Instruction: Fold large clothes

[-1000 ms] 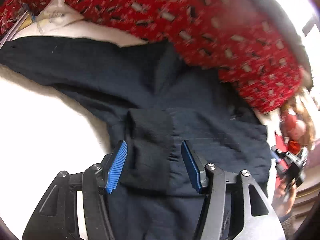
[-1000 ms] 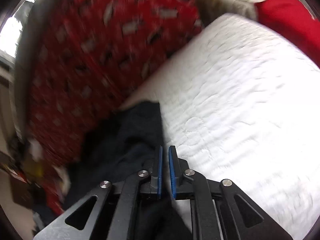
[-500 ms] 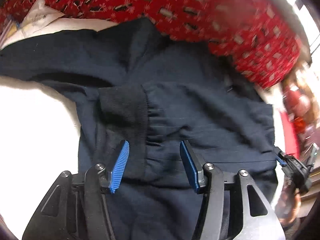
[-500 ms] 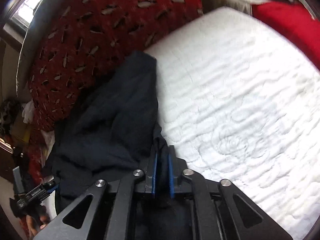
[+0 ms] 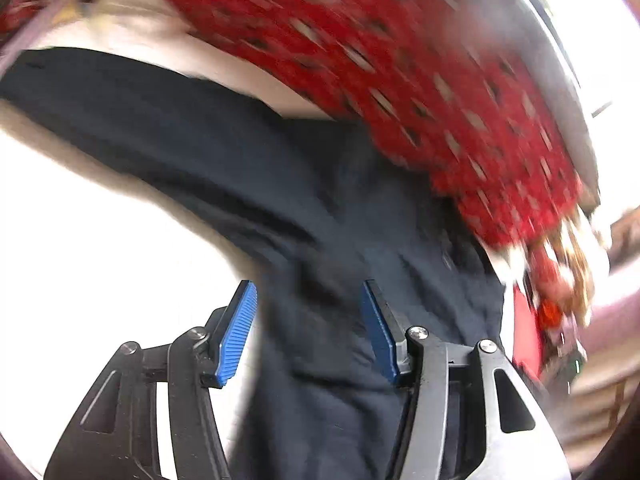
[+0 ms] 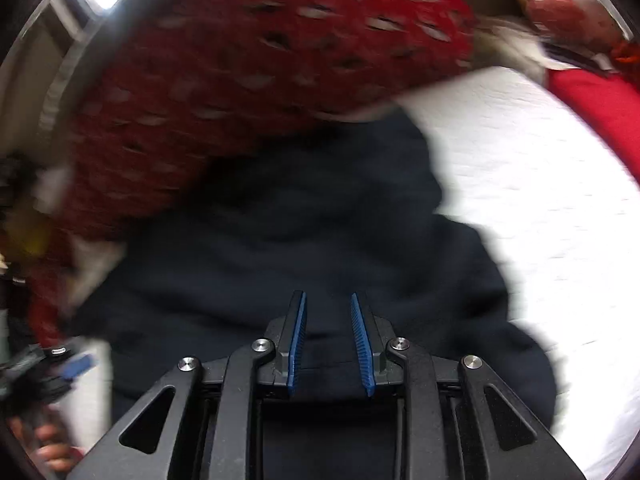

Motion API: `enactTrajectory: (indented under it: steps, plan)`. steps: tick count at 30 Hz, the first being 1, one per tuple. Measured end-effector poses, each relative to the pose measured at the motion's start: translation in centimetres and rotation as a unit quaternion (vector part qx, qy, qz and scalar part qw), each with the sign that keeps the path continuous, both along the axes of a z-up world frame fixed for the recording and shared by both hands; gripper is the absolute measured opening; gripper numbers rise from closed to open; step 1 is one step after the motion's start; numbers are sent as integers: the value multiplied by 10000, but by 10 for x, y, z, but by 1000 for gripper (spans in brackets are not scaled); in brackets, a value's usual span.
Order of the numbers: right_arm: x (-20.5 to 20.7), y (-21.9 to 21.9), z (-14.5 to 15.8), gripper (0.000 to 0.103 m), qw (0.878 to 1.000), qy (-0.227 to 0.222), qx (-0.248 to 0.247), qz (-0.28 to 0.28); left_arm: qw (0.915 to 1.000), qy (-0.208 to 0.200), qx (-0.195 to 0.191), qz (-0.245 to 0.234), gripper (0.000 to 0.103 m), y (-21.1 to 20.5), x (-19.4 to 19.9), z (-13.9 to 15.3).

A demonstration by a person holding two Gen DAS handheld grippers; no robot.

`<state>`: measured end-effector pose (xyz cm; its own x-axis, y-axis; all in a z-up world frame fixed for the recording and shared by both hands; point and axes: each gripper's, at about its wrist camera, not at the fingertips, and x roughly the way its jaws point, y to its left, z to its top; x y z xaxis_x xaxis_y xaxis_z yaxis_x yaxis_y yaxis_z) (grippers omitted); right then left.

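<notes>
Left claw [image 5: 306, 332]: spread wide, blue pads [image 5: 236, 340] well apart; the dark garment [image 5: 320, 208] lies between and below them, and no pad visibly grips it.
Right claw [image 6: 328, 344]: partly apart, with a narrow gap between the pads [image 6: 362, 344]; dark cloth lies under the gap, nothing is pinched between the pads.
Garment: dark navy, spread and rumpled on the white bed [image 6: 540, 184]. In the left view one long part runs off to the far left and the body runs near, under the claw. In the right view [image 6: 320, 232] it fills the middle as a bunched heap.
Bed: white quilted cover, bare to the right of the garment in the right view and to the left of it in the left view [image 5: 100, 260].
Red blanket [image 5: 400, 60]: patterned, lying along the far edge of the garment in both views.
Sharpness: both views are blurred, so folds and edges are hard to read.
</notes>
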<state>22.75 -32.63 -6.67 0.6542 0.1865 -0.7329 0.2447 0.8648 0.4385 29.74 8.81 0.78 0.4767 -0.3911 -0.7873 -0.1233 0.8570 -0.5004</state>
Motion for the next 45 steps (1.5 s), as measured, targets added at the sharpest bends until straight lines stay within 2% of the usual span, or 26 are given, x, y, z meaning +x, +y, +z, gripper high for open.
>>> enactTrajectory:
  steps: [3, 5, 9, 11, 13, 15, 19, 21, 22, 23, 24, 25, 28, 30, 33, 35, 37, 41, 45]
  plan:
    - [23, 58, 6, 25, 9960, 25, 67, 886, 9971, 137, -299, 687, 52, 63, 11, -2]
    - [38, 97, 5, 25, 9913, 21, 129, 1308, 9906, 245, -450, 1268, 52, 113, 17, -7]
    - [53, 167, -4, 25, 9781, 43, 500, 2022, 9711, 400, -717, 2240, 52, 194, 22, -24]
    - [39, 192, -34, 24, 9715, 395, 463, 2290, 9568, 497, -982, 2690, 52, 229, 24, -37]
    - [25, 186, -45, 24, 9741, -217, 571, 2176, 9443, 573, -1221, 3000, 52, 254, 31, -50]
    - [25, 180, -52, 20, 9739, -386, 818, 2083, 9404, 586, -1338, 3070, 52, 264, 44, -59]
    - [26, 164, -56, 6, 9726, -375, 1022, 2055, 9476, 800, -1192, 2853, 52, 252, 74, -75]
    - [25, 159, -56, 3, 9726, -359, 1110, 2009, 9447, 861, -1087, 2971, 52, 251, 84, -82]
    - [25, 158, -56, 3, 9726, -356, 1131, 2000, 9438, 719, -992, 3071, 46, 252, 82, -80]
    - [23, 157, -57, 3, 9726, -351, 1135, 2000, 9454, 633, -905, 3067, 30, 250, 86, -76]
    - [22, 157, -57, 3, 9726, -340, 1133, 2000, 9506, 566, -777, 2950, 1, 246, 89, -70]
    - [24, 161, -54, 3, 9727, -313, 1133, 2000, 9571, 445, -670, 2785, 0, 241, 90, -60]
    - [25, 158, -50, 3, 9721, -165, 1218, 1997, 9683, -29, -250, 2484, 0, 227, 90, -23]
    - [32, 158, -48, 4, 9711, 41, 1362, 1961, 9740, -278, -143, 2246, 0, 213, 86, 3]
    - [38, 157, -38, 11, 9700, 508, 1408, 1915, 9805, -582, -19, 1875, 0, 185, 76, 43]
    - [37, 151, -24, 29, 9721, 643, 1226, 1893, 9841, -753, -4, 1611, 0, 161, 72, 67]
    - [30, 139, -5, 37, 9764, 503, 1055, 1818, 9866, -923, 94, 1339, 0, 131, 64, 89]
    - [13, 96, 28, 50, 9873, 553, 89, 1489, 9897, -1170, 148, 815, 0, 67, 46, 117]
    - [-7, 38, 36, 53, 9874, 690, -980, 1028, 9909, -1297, 101, 347, 0, 6, 31, 130]
